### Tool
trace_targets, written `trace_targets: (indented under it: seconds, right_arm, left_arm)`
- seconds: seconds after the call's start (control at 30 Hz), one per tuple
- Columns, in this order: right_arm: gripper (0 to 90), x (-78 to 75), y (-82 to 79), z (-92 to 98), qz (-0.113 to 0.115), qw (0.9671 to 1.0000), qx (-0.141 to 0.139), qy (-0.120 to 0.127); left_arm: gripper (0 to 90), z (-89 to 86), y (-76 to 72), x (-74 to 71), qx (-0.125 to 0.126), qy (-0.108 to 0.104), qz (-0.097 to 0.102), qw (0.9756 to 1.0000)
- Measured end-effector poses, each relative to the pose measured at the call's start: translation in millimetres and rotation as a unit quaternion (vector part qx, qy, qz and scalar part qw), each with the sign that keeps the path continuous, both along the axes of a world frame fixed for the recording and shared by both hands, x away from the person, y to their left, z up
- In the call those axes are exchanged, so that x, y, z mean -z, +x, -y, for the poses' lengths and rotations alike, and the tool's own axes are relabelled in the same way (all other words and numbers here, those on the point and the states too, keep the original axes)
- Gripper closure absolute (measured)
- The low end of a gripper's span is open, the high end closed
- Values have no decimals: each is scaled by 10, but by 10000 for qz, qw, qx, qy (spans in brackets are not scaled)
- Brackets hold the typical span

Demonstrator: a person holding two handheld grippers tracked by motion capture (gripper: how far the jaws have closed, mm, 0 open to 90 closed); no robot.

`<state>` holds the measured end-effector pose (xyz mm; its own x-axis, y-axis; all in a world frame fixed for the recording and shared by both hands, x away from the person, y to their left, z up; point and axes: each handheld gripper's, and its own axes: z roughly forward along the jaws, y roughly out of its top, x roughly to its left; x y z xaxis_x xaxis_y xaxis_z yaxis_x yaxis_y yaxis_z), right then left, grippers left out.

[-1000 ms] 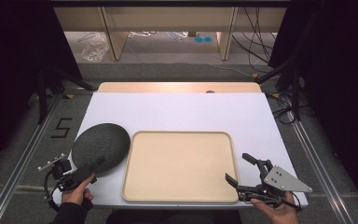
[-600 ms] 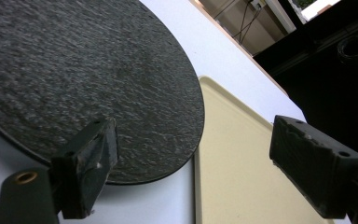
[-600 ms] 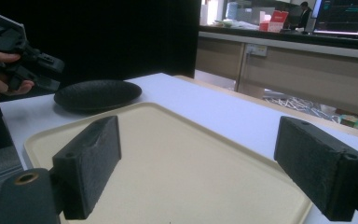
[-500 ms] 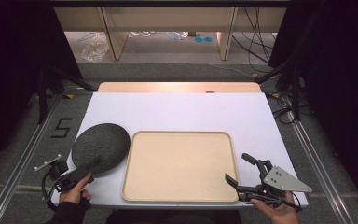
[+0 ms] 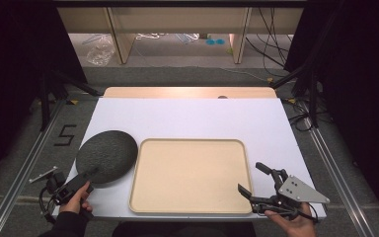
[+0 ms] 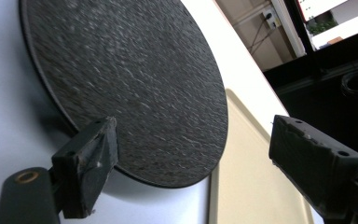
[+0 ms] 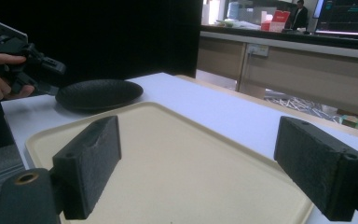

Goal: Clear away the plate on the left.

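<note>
Left claw (image 5: 90,178) open at black plate (image 5: 107,156) rim, right claw (image 5: 256,183) open beside beige tray (image 5: 190,173)

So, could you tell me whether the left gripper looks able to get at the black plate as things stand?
Probably yes. The left gripper has its jaws open right at the near rim of the black plate, which lies flat on the white table beside the beige tray; nothing stands between.

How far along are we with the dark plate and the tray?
Nothing looks done: the black plate lies on the white table beside the beige tray, which holds nothing. In hand: the left gripper is at the plate's near rim, fingers open, one beside the rim, no grip. The right gripper hangs open over the tray's corner. Left, probably: gripping and moving the plate.
</note>
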<state>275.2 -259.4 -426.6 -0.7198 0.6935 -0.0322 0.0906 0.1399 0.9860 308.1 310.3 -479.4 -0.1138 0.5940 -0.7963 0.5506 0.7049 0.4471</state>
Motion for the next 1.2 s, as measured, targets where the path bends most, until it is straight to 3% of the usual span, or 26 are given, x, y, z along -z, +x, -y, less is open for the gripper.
trace_targets:
  seconds: [0.1, 0.2, 0.23, 0.3, 0.47, 0.53, 0.7, 0.83, 1.0, 1.2]
  right_arm:
    - [158, 4, 10, -10, 104, 9999, -26, 73]
    - [158, -2, -4, 1, 16, 10000, -17, -15]
    - [158, -4, -6, -1, 12, 10000, 1, 4]
    - [158, 1, -1, -4, 57, 10000, 26, 18]
    - [158, -5, -7, 2, -17, 10000, -24, -65]
    - [159, -6, 6, 5, 109, 9999, -28, -77]
    - [159, -5, 6, 5, 105, 9999, -31, -75]
    - [159, -6, 4, 3, 102, 9999, -31, -72]
    - [159, 3, 8, -10, 127, 9999, -3, -13]
    - [159, 0, 8, -6, 98, 9999, -54, -57]
  left_arm:
    - [157, -22, -19, -13, -136, -3, 29, 9999]
    - [158, -33, -33, -21, -244, 76, -68, 9996]
    - [158, -56, -39, 2, -223, -52, -49, 9997]
    - [158, -57, -40, 7, -280, -38, -142, 9995]
    - [162, -64, -49, 82, -301, -278, -275, 9988]
    - [162, -64, -49, 91, -296, -306, -300, 9986]
    - [171, -66, -44, 100, -309, -320, -326, 9985]
    - [176, -88, -50, 165, -356, -555, -518, 9965]
    - [181, -57, -1, 193, -285, -619, -556, 9961]
    - [207, -59, 43, 256, -283, -957, -628, 9930]
